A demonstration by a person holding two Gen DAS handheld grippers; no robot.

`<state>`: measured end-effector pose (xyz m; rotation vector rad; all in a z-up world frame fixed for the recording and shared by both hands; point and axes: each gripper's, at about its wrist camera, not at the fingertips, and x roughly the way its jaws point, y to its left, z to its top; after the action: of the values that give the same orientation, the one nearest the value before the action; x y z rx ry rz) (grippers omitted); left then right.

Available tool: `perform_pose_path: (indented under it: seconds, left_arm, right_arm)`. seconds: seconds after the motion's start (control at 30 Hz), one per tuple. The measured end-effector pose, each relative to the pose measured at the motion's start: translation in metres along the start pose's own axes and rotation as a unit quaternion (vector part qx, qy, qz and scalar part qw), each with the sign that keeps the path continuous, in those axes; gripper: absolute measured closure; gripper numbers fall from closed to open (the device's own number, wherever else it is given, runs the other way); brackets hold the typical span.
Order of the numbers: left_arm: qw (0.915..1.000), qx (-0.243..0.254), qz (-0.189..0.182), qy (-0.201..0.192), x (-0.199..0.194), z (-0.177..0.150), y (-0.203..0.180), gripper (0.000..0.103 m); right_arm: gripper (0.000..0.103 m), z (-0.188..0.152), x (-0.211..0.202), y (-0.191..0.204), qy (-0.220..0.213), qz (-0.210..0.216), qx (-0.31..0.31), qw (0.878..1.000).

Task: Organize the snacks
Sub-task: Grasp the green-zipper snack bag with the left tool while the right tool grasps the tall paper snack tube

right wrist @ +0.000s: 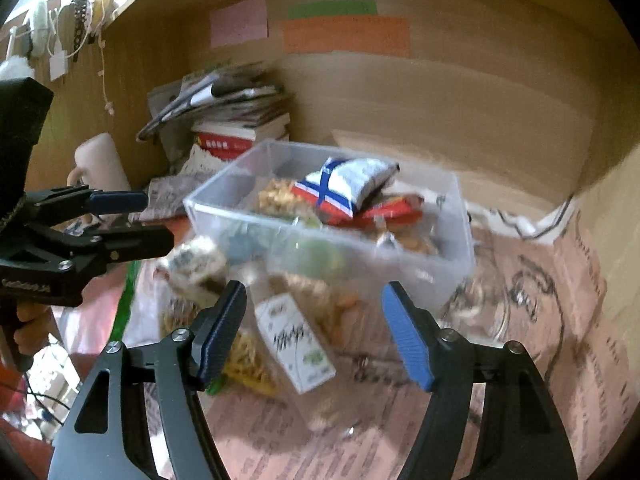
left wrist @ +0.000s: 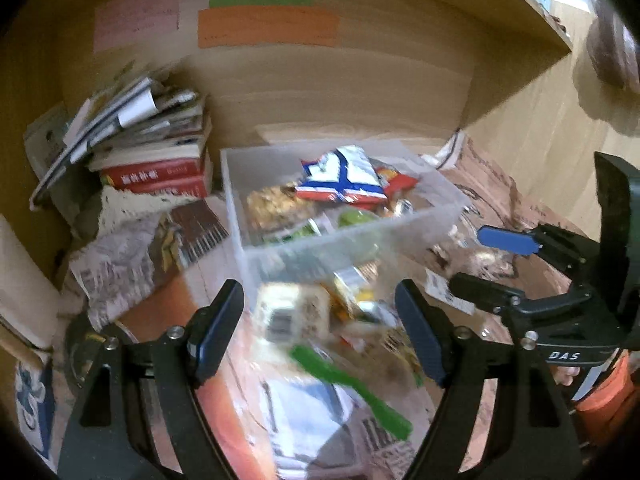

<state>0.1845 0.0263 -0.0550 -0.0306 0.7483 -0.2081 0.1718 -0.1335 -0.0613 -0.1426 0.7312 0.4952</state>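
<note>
While both grippers gape empty, only the right view shows a mug (right wrist: 102, 160).

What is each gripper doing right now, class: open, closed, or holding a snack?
Left gripper: open, holding nothing.
Right gripper: open, holding nothing; snack packets lie below it.

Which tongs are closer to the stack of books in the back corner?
Left. The left tongs sit on the side of the clear bin nearer the books; the right tongs are across it.
</note>
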Motion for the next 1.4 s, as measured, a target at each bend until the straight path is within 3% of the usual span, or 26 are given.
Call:
perform_pose_path:
  seconds: [0.23, 0.47, 0.7, 0.77, 0.93, 1.07, 1.4]
  left_arm:
    - [0.9997, -0.008, -0.004, 0.022, 0.011, -0.024, -0.015, 0.025]
    - [0.9998, -0.009, 0.007, 0.018, 0.017, -0.039, -0.02, 0.026]
    - [0.9999, 0.007, -0.008, 0.003, 0.017, -0.041, -0.025, 0.054]
    - [0.9999, 0.01, -0.01, 0.0, 0.016, -0.041, -0.026, 0.055]
    - [0.9998, 0.01, -0.014, -0.008, 0.012, -0.038, -0.025, 0.059]
    - [0.9996, 0.015, -0.01, -0.024, 0.004, -0.032, -0.024, 0.064]
    - [0.9974, 0.018, -0.011, -0.07, -0.018, -0.006, -0.019, 0.065]
  right_arm:
    - [0.035, -0.022, 0.007, -0.006, 0.028, 0.01, 0.02, 0.999]
    - [0.036, -0.028, 0.017, -0.008, 0.04, 0.019, 0.023, 0.999]
    - [0.046, -0.024, 0.033, 0.001, 0.056, 0.037, 0.009, 0.998]
    - [0.048, -0.024, 0.04, 0.004, 0.061, 0.04, 0.006, 0.997]
    - [0.068, -0.025, 0.038, 0.003, 0.052, 0.041, 0.008, 0.998]
    - [0.069, -0.026, 0.033, 0.0, 0.047, 0.036, 0.018, 0.998]
    - [0.069, -0.008, -0.002, -0.01, -0.007, 0.012, 0.023, 1.0]
